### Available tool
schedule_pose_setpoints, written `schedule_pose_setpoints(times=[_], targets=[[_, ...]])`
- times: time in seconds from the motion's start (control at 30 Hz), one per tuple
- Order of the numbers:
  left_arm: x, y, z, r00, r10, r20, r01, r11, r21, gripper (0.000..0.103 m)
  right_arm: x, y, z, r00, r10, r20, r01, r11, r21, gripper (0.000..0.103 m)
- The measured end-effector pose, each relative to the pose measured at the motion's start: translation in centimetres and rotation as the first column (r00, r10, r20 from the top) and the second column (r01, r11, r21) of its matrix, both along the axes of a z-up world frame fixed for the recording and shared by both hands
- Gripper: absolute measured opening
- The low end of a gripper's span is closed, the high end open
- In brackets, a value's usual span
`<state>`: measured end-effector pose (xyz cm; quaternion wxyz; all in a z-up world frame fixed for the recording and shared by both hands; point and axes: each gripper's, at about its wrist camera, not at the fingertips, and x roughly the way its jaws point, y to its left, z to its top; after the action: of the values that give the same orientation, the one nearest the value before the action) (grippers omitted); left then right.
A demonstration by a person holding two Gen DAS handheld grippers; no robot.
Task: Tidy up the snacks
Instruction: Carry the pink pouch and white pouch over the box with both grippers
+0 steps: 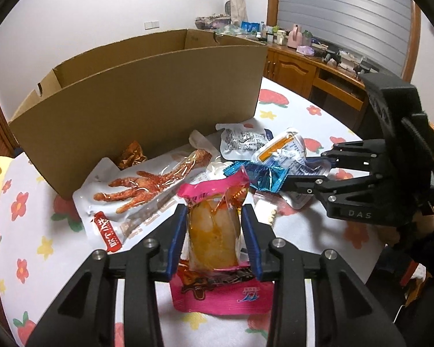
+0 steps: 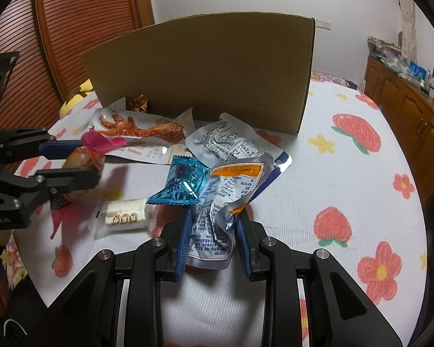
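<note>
Left wrist view: left gripper (image 1: 214, 237) narrow, clamping pink snack pouch (image 1: 212, 231); right gripper (image 2: 212, 237) narrow, pinching silver packet (image 2: 225, 199).

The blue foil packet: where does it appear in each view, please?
Left wrist: blue foil packet right of centre, above the pink pouch.
Right wrist: it lies at centre, on the silver pouch.
Shared landmark: cardboard box behind it.

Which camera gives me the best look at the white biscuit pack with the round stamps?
The right wrist view. There the white biscuit pack lies in full on the tablecloth, left of the right gripper, stamps legible. In the left wrist view only a sliver shows, behind the left gripper and its pink snack pouch.
</note>
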<state>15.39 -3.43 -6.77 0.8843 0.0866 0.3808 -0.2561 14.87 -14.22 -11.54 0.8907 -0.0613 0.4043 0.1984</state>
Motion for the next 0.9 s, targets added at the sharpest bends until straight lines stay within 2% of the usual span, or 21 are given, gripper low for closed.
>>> schedule_pose_setpoints(times=[0.27,0.53,0.9], targets=[[-0.3,0.4,0.5,1.000,0.018,0.017,-0.018,1.000,-0.019,0.036,-0.2,0.0,0.1,1.000,0.000,0.011,-0.001,1.000,0.006,0.025],[-0.7,0.5,1.2,0.999,0.022,0.036,-0.020,0.999,-0.034,0.036,-0.9,-0.3,0.8,0.998,-0.018,0.063,0.017,1.000,0.015,0.020],[-0.9,0.5,3.7,0.996,0.030,0.085,-0.025,0.998,-0.059,0.036,-2.4,-1.2,2.8,0.990,-0.033,0.139,0.031,0.999,0.015,0.020]])
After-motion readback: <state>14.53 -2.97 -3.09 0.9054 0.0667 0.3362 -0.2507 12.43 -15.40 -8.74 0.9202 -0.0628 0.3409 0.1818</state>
